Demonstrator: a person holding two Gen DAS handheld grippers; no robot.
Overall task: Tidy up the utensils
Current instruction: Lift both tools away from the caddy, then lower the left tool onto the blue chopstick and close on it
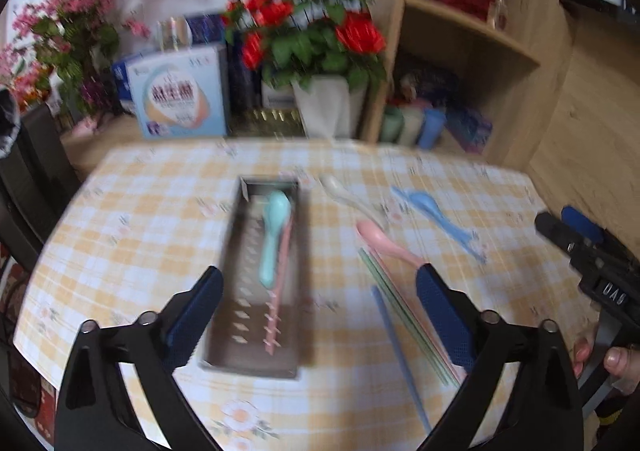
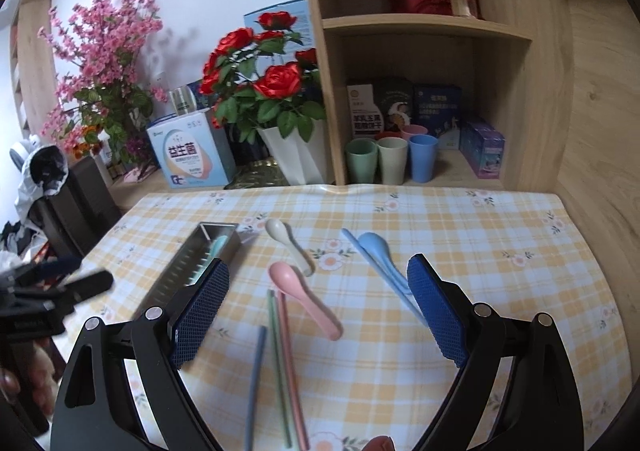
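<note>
A metal utensil tray [image 1: 240, 291] [image 2: 180, 271] lies on the checked tablecloth and holds a mint-green spoon [image 1: 274, 235] and a pink chopstick [image 1: 278, 291]. Right of it lie a white spoon [image 1: 344, 197] [image 2: 290, 245], a pink spoon [image 1: 386, 241] [image 2: 304, 299], a blue spoon [image 1: 436, 217] [image 2: 382, 255], and loose green, pink and blue chopsticks [image 1: 404, 327] [image 2: 280, 363]. My left gripper [image 1: 318, 315] hangs open above the tray's near end, nothing between its pads. My right gripper [image 2: 318, 315] stands open over the pink spoon and chopsticks, holding nothing.
A vase of red roses [image 2: 276, 123], pink blossom branches [image 2: 100, 63] and boxes [image 2: 192, 155] stand behind the table. A wooden shelf [image 2: 424, 27] at the back right holds several cups [image 2: 392, 161] and boxes. A chair with clothing [image 2: 52, 187] is at the left.
</note>
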